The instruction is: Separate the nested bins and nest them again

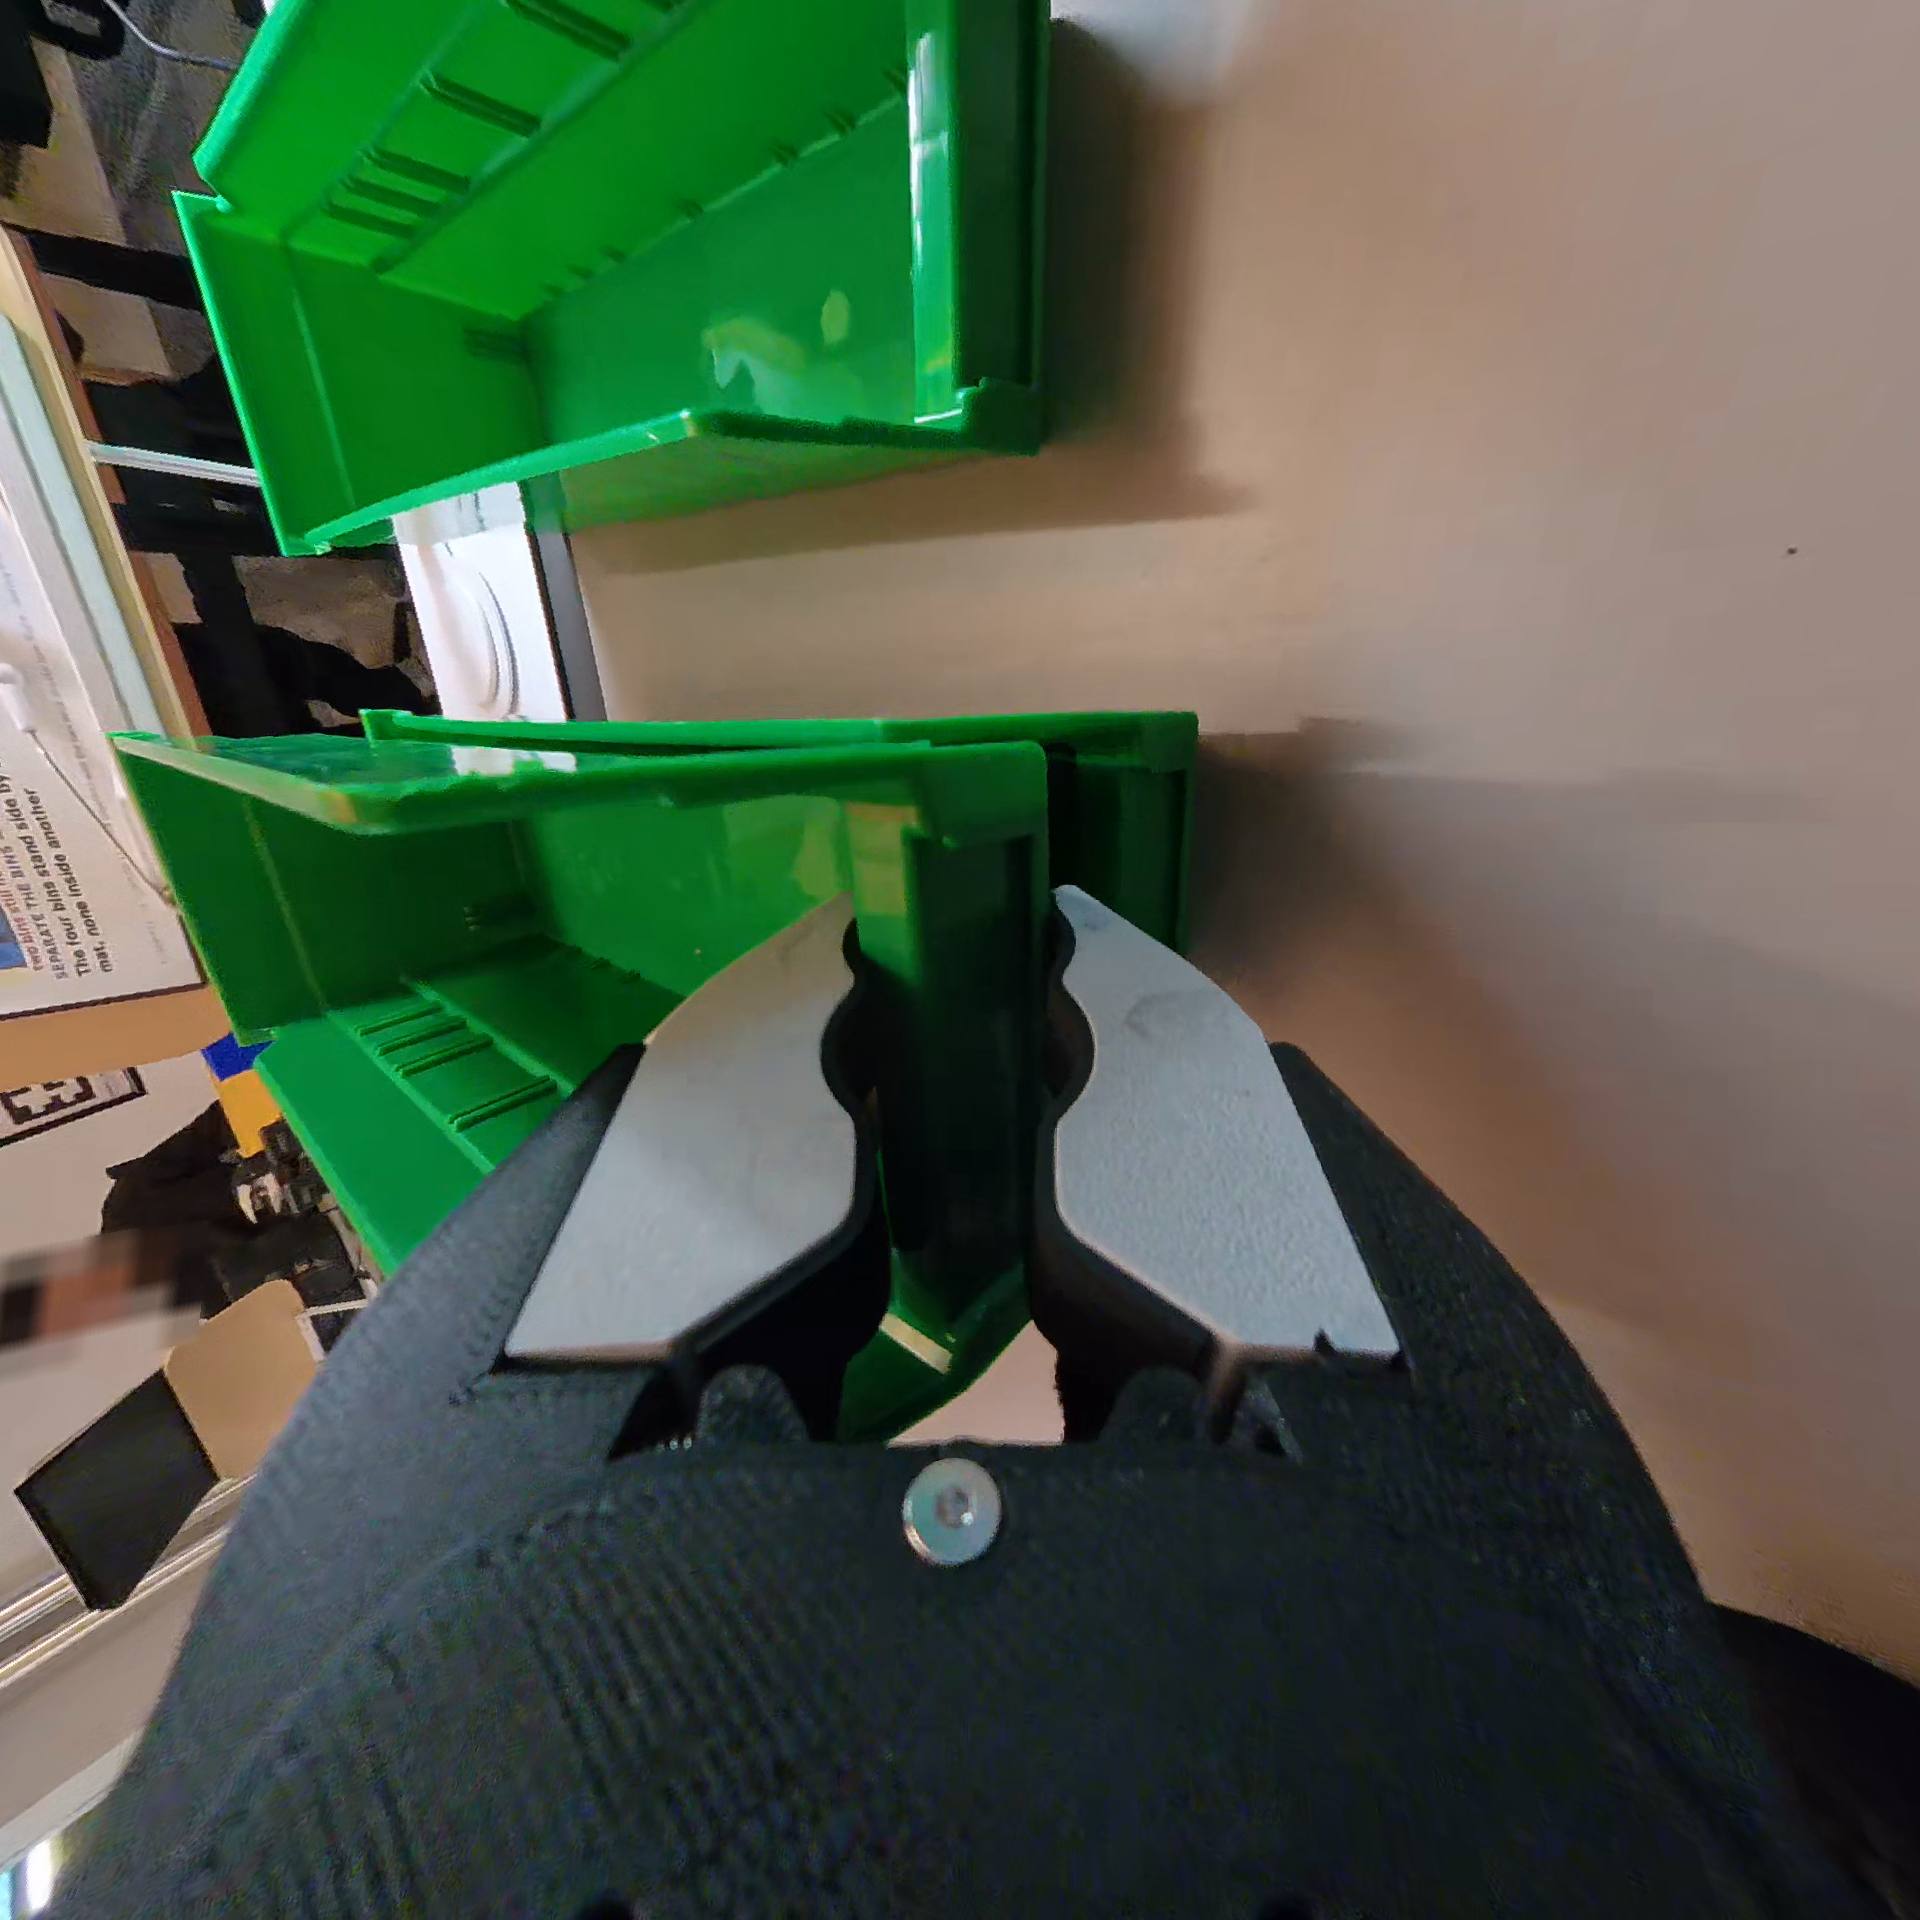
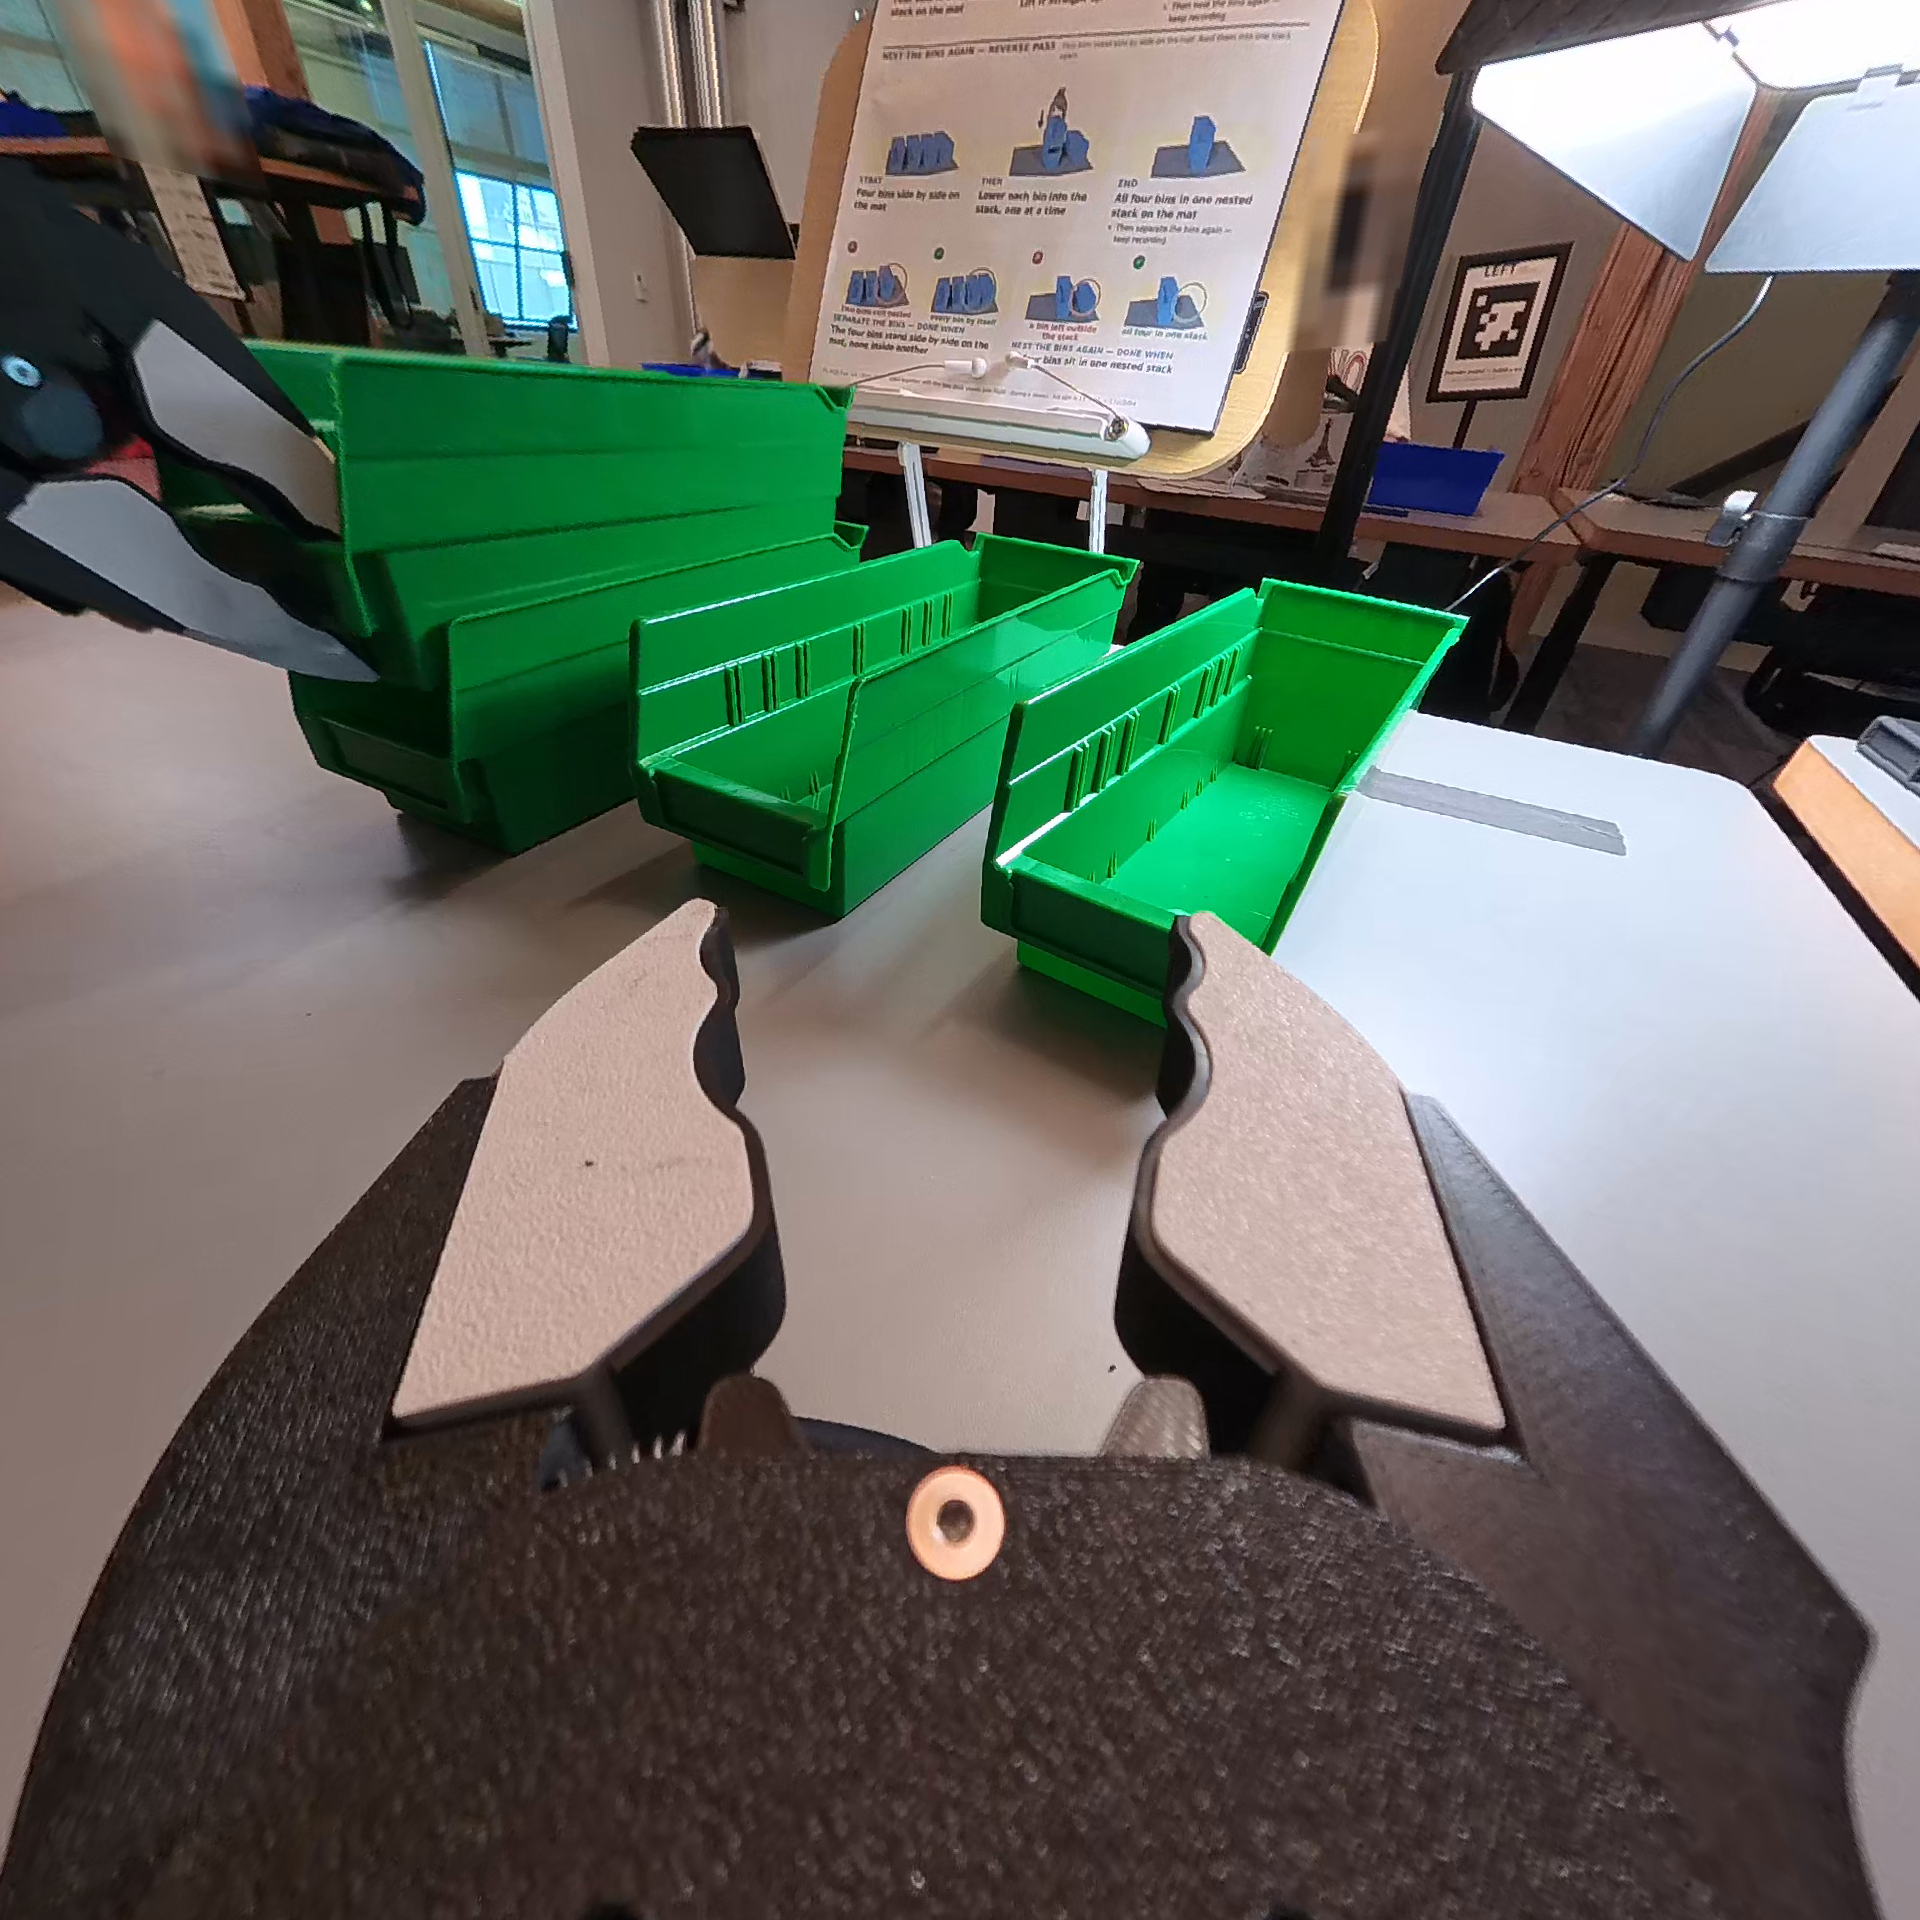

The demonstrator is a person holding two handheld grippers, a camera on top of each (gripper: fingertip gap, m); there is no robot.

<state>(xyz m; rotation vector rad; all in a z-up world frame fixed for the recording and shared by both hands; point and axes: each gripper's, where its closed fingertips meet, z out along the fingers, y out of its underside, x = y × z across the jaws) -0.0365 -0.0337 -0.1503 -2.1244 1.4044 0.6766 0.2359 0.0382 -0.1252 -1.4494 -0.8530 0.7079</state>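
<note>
In the right wrist view several green bins stand on the grey table (image 2: 312,987). At the left, an upper bin (image 2: 582,468) sits tilted in a lower bin (image 2: 520,769). My left gripper (image 2: 338,582) is shut on the upper bin's front wall. A single bin (image 2: 862,727) stands in the middle and another (image 2: 1195,831) at the right. My right gripper (image 2: 948,930) is open and empty, just in front of the right bin. In the left wrist view my left gripper (image 1: 956,914) clamps the held bin (image 1: 416,914), with the lower bin (image 1: 1132,790) behind it and a neighbouring bin (image 1: 623,312) beyond.
An instruction board on an easel (image 2: 1081,208) stands behind the bins. A strip of grey tape (image 2: 1496,810) lies on the table to the right. A lamp pole (image 2: 1766,520) rises at the far right, near the table's right edge. The tips of one gripper are about 30 cm away from the tips of the other.
</note>
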